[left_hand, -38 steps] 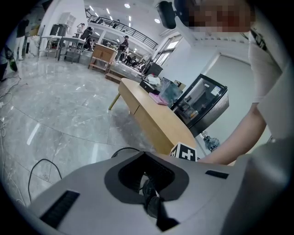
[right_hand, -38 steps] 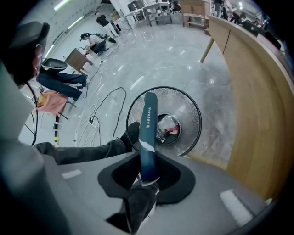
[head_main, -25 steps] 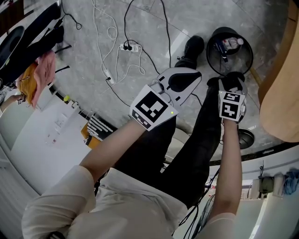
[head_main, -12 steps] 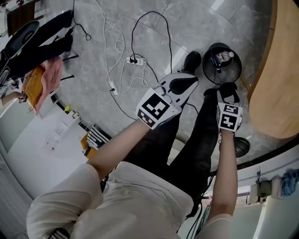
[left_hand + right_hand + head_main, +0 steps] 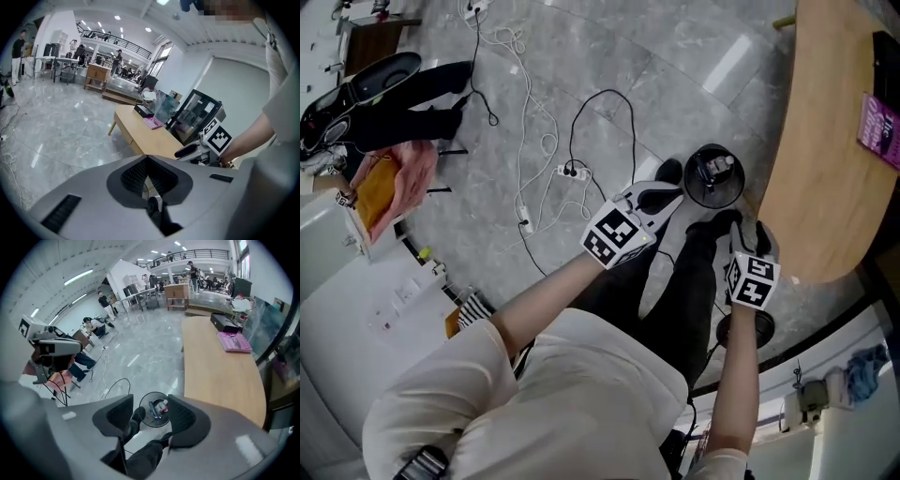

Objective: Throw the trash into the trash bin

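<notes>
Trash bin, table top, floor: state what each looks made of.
Trash bin: black and dull; plastic or metal mesh, too small to tell.
Table top: pale wood or wood laminate, matte, with faint grain.
Floor: polished grey stone or stone-look tile, veined, with glossy light reflections.

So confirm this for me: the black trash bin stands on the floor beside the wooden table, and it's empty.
Wrong on one point: the trash bin isn't empty. The right gripper view shows a bottle and other trash lying inside it. The rest holds: it is black and stands on the floor beside the wooden table.
</notes>
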